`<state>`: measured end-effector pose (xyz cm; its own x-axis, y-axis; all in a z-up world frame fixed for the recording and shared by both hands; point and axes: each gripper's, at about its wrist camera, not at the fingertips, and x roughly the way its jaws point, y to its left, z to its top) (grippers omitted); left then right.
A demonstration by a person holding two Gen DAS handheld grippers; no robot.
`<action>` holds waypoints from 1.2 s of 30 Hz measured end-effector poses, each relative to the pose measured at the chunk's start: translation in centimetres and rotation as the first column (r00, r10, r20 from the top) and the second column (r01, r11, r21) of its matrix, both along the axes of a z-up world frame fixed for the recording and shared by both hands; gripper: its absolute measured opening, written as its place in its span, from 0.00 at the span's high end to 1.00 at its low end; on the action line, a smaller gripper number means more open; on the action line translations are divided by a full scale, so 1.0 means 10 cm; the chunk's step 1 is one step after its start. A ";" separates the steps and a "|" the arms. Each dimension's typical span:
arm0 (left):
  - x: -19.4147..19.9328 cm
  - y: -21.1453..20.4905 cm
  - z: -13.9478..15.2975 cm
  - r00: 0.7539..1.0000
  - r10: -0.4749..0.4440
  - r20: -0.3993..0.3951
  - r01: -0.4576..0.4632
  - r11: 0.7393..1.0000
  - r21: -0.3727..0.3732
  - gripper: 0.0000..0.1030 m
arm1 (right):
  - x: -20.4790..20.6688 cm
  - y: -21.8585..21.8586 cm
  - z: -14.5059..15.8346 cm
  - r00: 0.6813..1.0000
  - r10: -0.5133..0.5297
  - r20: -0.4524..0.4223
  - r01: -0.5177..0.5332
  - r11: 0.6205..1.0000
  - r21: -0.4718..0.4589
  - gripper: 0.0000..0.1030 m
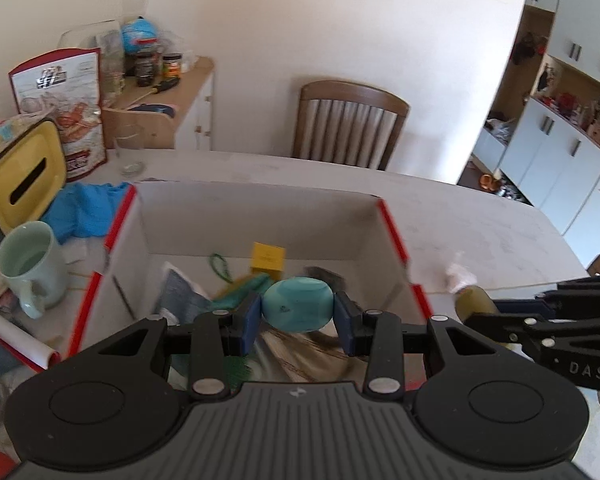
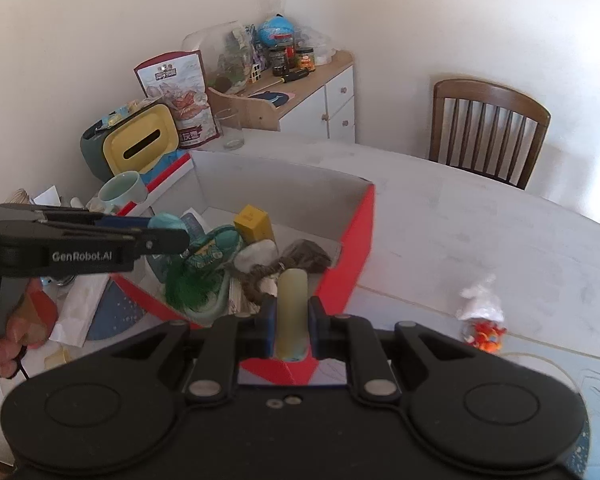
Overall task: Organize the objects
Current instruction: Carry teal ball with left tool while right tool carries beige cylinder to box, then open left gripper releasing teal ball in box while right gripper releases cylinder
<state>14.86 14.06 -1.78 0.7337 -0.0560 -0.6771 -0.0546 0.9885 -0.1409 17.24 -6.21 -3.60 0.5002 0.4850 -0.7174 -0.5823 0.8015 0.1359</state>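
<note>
My left gripper (image 1: 298, 316) is shut on a round teal object (image 1: 299, 304) and holds it above the open red and white box (image 1: 260, 220). It also shows at the left of the right wrist view (image 2: 168, 232). My right gripper (image 2: 292, 316) is shut on a pale yellow cylindrical object (image 2: 293, 304), held over the near right corner of the box (image 2: 356, 240). The box holds a yellow carton (image 2: 254, 222), green netting (image 2: 196, 284), a dark cloth (image 2: 308, 256) and other items.
A mint mug (image 1: 28, 268), a yellow-lidded tissue box (image 1: 24, 176), blue cloth (image 1: 84, 208), a snack bag (image 1: 68, 108) and a glass (image 1: 130, 148) stand left of the box. A small white and orange packet (image 2: 482, 320) lies right of it. A chair (image 2: 488, 128) stands behind the table.
</note>
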 end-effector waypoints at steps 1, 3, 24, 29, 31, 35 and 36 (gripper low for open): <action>0.04 0.04 -0.01 1.000 0.007 -0.002 -0.007 1.000 0.007 0.63 | 0.01 0.04 -0.01 1.000 0.003 0.000 -0.003 1.000 0.000 0.86; 0.11 0.12 -0.05 1.000 0.020 -0.007 -0.020 1.000 0.016 0.63 | 0.05 0.12 -0.04 1.000 0.012 -0.002 -0.012 1.000 -0.002 0.86; 1.08 0.46 -0.51 0.988 0.072 -0.134 -0.055 0.990 0.127 0.63 | 0.48 0.99 -0.64 0.990 0.093 -0.104 -0.102 0.991 -0.082 0.86; 1.23 0.48 -0.66 0.980 0.067 -0.187 -0.041 0.990 0.138 0.63 | 0.52 1.09 -0.74 0.987 0.102 -0.120 -0.115 0.988 -0.102 0.86; 1.28 0.49 -0.70 0.976 0.066 -0.206 -0.038 0.990 0.135 0.63 | 0.54 1.10 -0.77 0.986 0.102 -0.129 -0.116 0.988 -0.100 0.86; 1.32 0.50 -0.75 0.969 0.060 -0.239 -0.030 0.992 0.126 0.63 | 0.54 1.10 -0.81 0.985 0.107 -0.139 -0.122 0.987 -0.103 0.83; 1.33 0.50 -0.76 0.967 0.058 -0.249 -0.028 0.992 0.123 0.63 | 0.53 1.10 -0.82 0.984 0.107 -0.141 -0.122 0.987 -0.103 0.81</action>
<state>28.15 19.06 -9.36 0.5390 0.0630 -0.8399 -0.1166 0.9932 -0.0004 22.59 4.82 -11.79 0.3413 0.4473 -0.8267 -0.6536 0.7450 0.1333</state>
